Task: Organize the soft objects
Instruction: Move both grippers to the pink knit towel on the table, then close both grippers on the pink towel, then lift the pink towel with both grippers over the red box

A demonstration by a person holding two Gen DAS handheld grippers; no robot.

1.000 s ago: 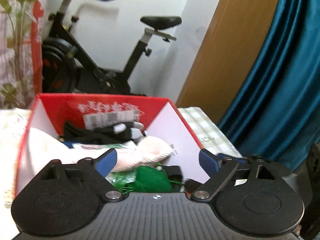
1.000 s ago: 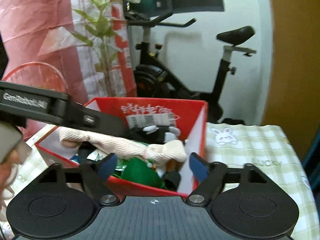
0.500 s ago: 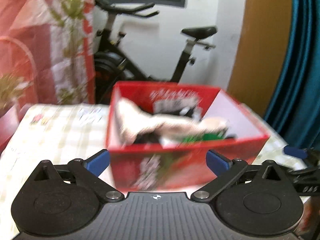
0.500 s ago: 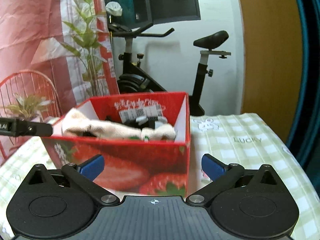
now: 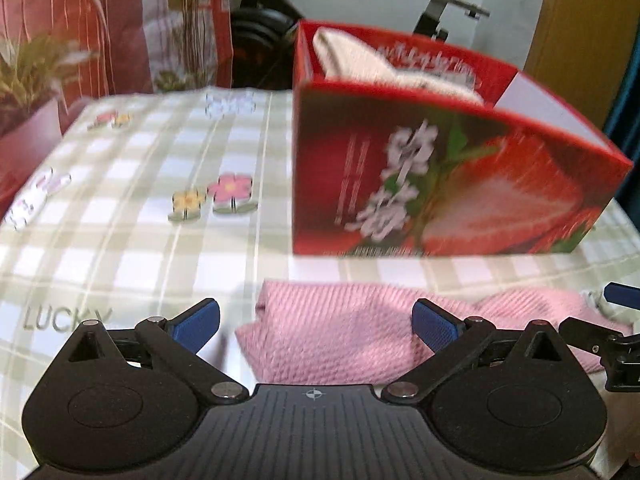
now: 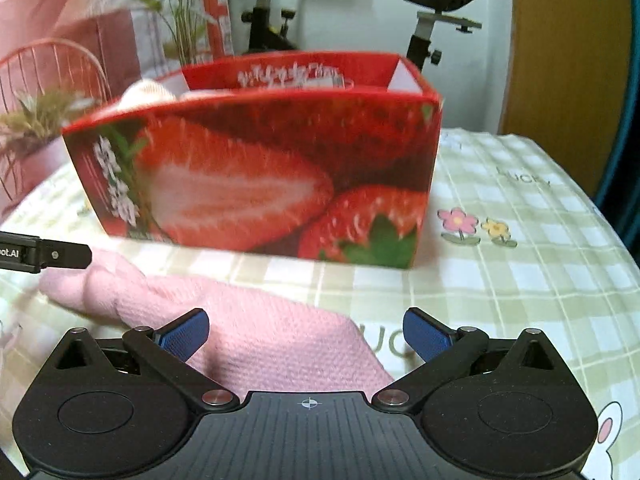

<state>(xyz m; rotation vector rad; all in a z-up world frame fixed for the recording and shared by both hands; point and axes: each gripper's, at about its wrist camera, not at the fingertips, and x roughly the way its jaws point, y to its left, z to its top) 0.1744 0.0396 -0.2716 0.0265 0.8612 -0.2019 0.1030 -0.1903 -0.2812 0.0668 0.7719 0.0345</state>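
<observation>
- The left claw point(image 5: 316, 322) is spread wide with nothing pinched; its blue pads point(image 5: 198, 320) stand either side of one end of a pink knitted cloth point(image 5: 352, 332), apart from it.
- The right claw point(image 6: 306, 332) is likewise spread wide and grips nothing; the other end of the same pink knitted cloth point(image 6: 272, 336) lies between and below its pads.
- The cloth lies flat on the desk point(image 5: 120, 248), which is covered by a green-and-white checked cover with flower prints, just in front of a red strawberry box point(image 5: 440, 184).
- The box stands upright and open-topped, back from the near edge of the desk; a cream knitted item point(image 5: 360, 60) shows above its rim.
- An exercise bike point(image 6: 432, 12) and a potted plant point(image 5: 32, 80) stand beyond the far edge of the desk.
</observation>
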